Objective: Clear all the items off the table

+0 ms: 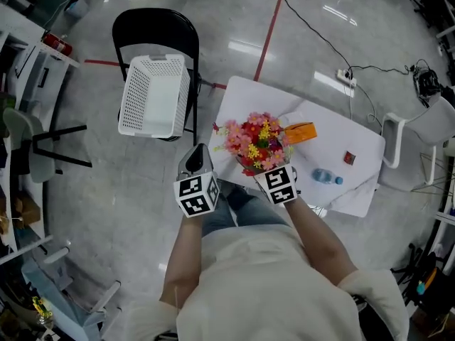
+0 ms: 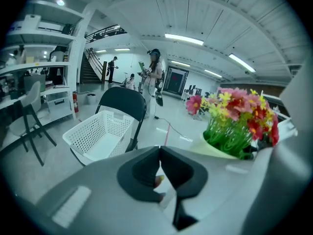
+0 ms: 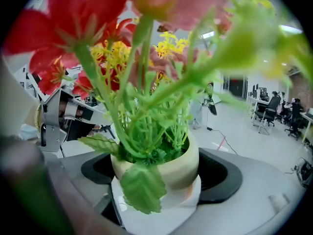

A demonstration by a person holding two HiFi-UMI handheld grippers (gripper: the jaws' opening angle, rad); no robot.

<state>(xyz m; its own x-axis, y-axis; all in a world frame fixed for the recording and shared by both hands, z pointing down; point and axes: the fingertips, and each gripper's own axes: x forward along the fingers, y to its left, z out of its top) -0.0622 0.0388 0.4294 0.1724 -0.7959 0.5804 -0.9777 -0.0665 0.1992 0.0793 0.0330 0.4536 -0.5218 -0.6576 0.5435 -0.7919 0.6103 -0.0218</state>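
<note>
Cream flower pot (image 3: 171,166), holding artificial red, pink and yellow blooms on green stems: clamped between the jaws of the right tool (image 3: 159,174), one dark pad against each side. In the head view the bouquet stands at the near left corner of the bench (image 1: 249,94). Whether the pot's base touches the bench cannot be told.

Left tool (image 2: 160,150): jaws drawn together, tips touching, nothing gripped. It is held just left of the flowers, off the bench edge and over the floor.

Bench: white-covered. Items on it beyond the flowers:
- orange packet (image 1: 300,132), just beside the blooms on their right
- clear water bottle (image 1: 325,177) with a blue cap, lying on its side toward the near right
- small red object (image 1: 349,158) near the right edge, too small to identify

White perforated basket (image 1: 155,94): rests on the seat of a black folding chair (image 1: 153,23), left of the bench and apart from it.

Floor: grey and glossy, with a red tape line (image 1: 269,30). A white power strip (image 1: 346,77) with a black cable lies beyond the bench.
</note>
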